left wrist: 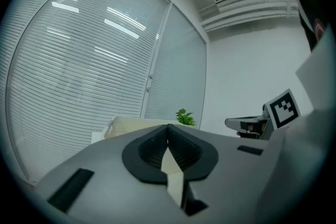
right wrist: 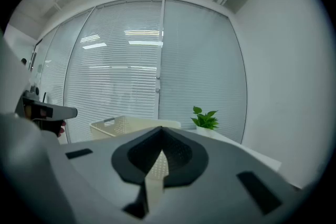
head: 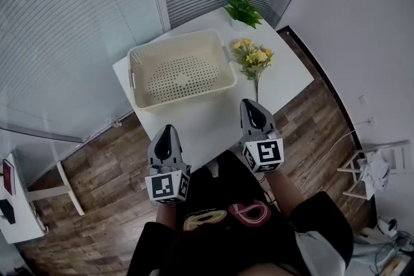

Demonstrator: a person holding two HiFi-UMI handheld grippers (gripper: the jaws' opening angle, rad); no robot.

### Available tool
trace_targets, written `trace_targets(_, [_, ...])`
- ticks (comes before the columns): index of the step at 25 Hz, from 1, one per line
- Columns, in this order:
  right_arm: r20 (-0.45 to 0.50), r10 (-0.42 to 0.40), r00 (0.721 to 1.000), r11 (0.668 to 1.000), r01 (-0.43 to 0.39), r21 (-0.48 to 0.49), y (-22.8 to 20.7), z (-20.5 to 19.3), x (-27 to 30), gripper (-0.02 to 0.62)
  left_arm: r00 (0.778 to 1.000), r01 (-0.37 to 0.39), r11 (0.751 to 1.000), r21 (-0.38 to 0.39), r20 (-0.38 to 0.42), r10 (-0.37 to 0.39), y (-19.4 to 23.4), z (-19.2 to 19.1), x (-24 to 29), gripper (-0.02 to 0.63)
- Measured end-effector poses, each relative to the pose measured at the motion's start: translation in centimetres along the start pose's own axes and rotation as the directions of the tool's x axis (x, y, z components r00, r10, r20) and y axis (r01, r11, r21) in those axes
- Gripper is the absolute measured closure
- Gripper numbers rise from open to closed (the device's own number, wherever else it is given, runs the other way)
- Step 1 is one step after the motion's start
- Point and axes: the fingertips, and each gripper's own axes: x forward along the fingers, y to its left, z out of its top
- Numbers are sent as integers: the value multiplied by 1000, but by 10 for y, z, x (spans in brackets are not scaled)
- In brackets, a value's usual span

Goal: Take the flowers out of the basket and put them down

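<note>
A: Quick, what's sitting round the job?

B: A white table (head: 200, 119) is standing vs. a wall of blinds (head: 77, 16). A cream basket (head: 181, 68) is sitting on the table's left-middle, perforated floor showing. A potted plant (head: 243, 10) is sitting at the far corner, behind the basket's right end. On the wood floor (head: 97, 171), a white rack (head: 372, 168) is standing well off to the right and a white stand (head: 26, 197) off to the left.

A: And the flowers?

B: The flowers (head: 253, 58) are lying flat on the table, outside the basket and just beside its right wall. Yellow heads are pointing away and the stem is running toward the person.

A: What's getting in the way?

B: The basket is taking up the space in front of the L gripper (head: 167, 132). That one's hanging off the table's near edge, over the floor. The R gripper (head: 252, 108) is hovering over the near edge, w/ its tip near the stem's end. Can't tell if they're touching.

A: Jaws?

B: Both pairs are pressing together and pinching nothing. In the right gripper view the pads are meeting at the tip, w/ only a sliver of basket peeking through lower down. In the left gripper view the pads are meeting the same way, and the R gripper's marker cube (left wrist: 285, 107) is showing off to the right.
</note>
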Motion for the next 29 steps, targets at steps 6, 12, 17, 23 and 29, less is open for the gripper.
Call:
trace_targets(6, [9, -1, 1000, 1000, 1, 7, 2, -3, 0, 586, 1000, 16, 999, 37, -10, -15, -5, -2, 2, 589])
trace_targets(12, [5, -2, 1000, 1000, 2, 5, 2, -5, 0, 586, 999, 33, 999, 36, -9, -33, -9, 2, 4, 589])
trace_targets(17, [4, 15, 1000, 1000, -15, -20, 6, -5, 2, 586, 1000, 24, 1000, 19, -7, -24, -3, -6, 4, 589])
trace_targets(23, [7, 15, 1000, 1000, -14, -25, 9, -4, -1, 586, 1000, 25, 999, 21, -10, -25, -3, -6, 1, 589])
trace_targets(29, [9, 20, 1000, 999, -19, -38, 13, -3, -5, 586, 1000, 14, 1000, 24, -3, -14, 3, -2, -1, 589])
